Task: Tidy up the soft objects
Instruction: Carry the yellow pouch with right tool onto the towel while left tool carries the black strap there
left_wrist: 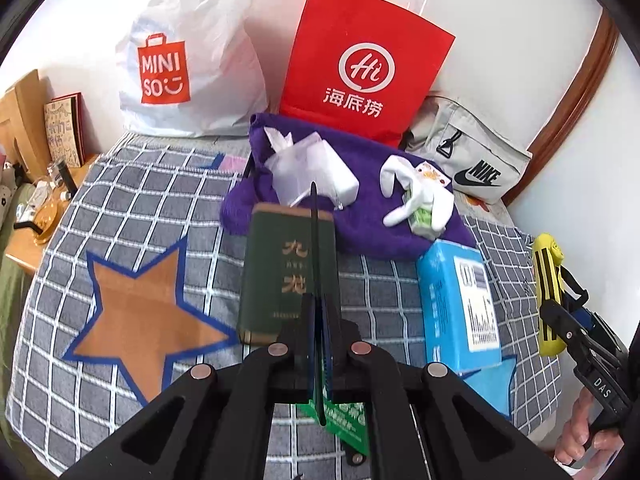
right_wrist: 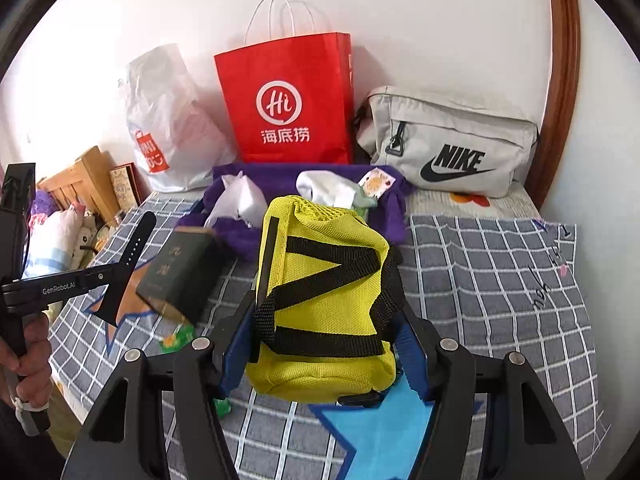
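On a bed's grey checked blanket (right_wrist: 500, 280), the right gripper (right_wrist: 324, 344) clamps a yellow pouch (right_wrist: 320, 304) upright, the grey Nike bag (right_wrist: 452, 140) ahead to its right, while the left gripper (left_wrist: 318, 320) pinches a black strap (left_wrist: 315, 216).

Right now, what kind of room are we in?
Probably a bedroom. The things lie on a bed with a grey checked blanket, a curved wooden headboard stands against the wall, and a bedside table sits next to it.
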The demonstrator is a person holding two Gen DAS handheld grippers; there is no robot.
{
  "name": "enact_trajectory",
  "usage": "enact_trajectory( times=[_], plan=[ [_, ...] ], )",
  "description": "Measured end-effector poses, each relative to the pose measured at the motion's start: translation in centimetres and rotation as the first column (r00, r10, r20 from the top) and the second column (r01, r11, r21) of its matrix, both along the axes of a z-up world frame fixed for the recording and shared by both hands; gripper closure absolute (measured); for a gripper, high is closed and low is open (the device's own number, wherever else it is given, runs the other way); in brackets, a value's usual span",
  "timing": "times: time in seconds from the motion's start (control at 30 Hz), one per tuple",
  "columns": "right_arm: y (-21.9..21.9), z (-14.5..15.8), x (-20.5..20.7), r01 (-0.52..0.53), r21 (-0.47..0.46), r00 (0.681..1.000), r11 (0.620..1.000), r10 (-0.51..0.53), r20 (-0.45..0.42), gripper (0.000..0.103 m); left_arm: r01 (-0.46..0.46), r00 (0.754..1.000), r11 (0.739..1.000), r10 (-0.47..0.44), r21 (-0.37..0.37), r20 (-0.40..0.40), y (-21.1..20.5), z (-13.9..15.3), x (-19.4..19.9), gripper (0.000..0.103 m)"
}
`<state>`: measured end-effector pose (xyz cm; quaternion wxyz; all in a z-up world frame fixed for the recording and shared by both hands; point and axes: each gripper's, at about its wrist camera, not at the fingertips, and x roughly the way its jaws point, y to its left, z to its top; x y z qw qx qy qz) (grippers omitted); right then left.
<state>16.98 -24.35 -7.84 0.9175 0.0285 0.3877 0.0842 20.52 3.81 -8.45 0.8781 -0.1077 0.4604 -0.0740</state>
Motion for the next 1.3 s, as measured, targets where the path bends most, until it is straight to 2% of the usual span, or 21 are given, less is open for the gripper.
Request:
enact_trajectory(
  times=[0.57, 1.3],
  plan=[
    [0.9, 0.9, 8.4, 0.048, -0.035, 0.999, 0.998, -0.047, 0.024, 0.040, -0.001, 1.000, 1.000, 0.001, 0.023, 0.004, -0.7, 0.8, 7.3, 0.099],
    [1.6, 0.4, 17.0, 0.023, 0.001, 0.999, 1.000, -0.023, 0.034, 0.040, -0.026, 0.999, 1.000, 0.026, 0.018, -0.022, -0.9, -0.4, 15.0, 0.099]
  ],
)
